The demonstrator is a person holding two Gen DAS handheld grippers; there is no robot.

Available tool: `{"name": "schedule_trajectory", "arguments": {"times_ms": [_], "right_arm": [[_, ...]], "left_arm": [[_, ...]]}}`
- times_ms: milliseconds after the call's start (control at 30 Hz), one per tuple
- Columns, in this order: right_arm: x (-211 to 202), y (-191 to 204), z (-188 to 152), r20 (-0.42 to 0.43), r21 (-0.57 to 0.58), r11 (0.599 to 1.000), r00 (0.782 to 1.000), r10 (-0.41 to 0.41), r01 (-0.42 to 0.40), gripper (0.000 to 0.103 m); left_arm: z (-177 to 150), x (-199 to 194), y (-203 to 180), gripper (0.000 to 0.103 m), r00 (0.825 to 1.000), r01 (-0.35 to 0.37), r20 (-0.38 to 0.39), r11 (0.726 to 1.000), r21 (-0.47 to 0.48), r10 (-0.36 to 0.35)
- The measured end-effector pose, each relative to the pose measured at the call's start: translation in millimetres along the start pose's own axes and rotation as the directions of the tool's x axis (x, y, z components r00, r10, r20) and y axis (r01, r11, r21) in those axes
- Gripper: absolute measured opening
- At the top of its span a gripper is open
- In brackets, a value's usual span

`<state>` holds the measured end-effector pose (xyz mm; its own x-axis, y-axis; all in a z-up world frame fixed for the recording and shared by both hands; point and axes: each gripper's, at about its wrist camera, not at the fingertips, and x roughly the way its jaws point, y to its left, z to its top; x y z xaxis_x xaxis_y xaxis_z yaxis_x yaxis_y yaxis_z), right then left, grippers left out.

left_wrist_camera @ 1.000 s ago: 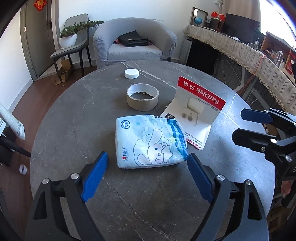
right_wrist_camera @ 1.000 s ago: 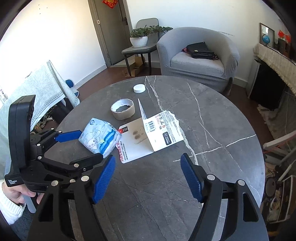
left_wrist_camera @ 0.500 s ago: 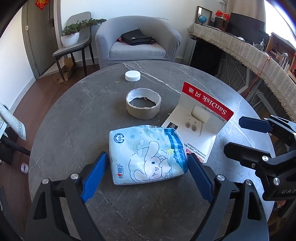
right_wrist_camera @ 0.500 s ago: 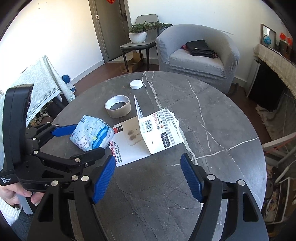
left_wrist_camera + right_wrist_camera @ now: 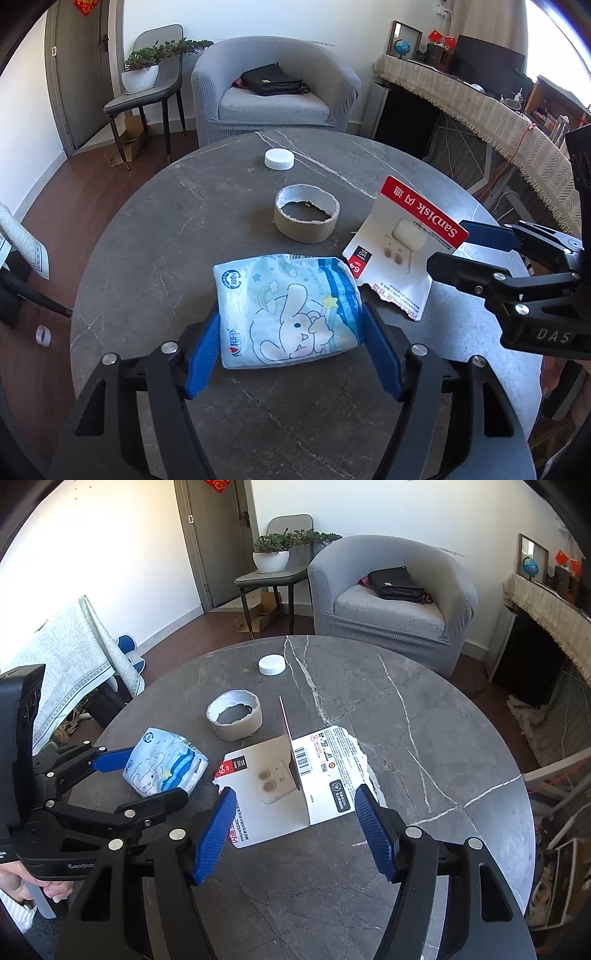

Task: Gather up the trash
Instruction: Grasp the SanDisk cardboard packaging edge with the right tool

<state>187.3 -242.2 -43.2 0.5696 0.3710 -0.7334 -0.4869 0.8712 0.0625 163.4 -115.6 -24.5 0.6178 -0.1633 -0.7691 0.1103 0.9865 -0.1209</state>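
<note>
Left gripper [image 5: 290,334] closing around tissue pack [image 5: 286,310]; right gripper [image 5: 295,812] unclenched, closing astride torn card [image 5: 295,779]; tabletop [image 5: 424,738].

We're seeing a matt grey marble-veined table [image 5: 155,236], a glossy plastic tissue pack [image 5: 288,310], torn SanDisk cardboard packaging [image 5: 402,251], a rough-edged cardboard tape core [image 5: 306,221], and a smooth white plastic lid [image 5: 279,159].

tissue pack [image 5: 286,308] left of torn card [image 5: 400,254], cardboard ring [image 5: 306,218] seemingly behind both.
</note>
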Motion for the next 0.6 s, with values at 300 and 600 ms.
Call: {"name": "schedule_trajectory", "arguments": {"times_ms": [300,600], "right_arm": [[12.6,7.3,9.1,-0.008,0.002,1.0,1.0,-0.011,0.011,0.052],[25.1,12.6,13.2,-0.023,-0.007,0.999,0.999,-0.047,0.047,0.04]], "left_arm": [[2.9,-16.3,17.0,0.073,0.999,-0.016,0.039,1.0,0.01,0.016],[1.1,-27.2,29.7,0.073,0.998,-0.012,0.062,0.999,0.036,0.01]]}}
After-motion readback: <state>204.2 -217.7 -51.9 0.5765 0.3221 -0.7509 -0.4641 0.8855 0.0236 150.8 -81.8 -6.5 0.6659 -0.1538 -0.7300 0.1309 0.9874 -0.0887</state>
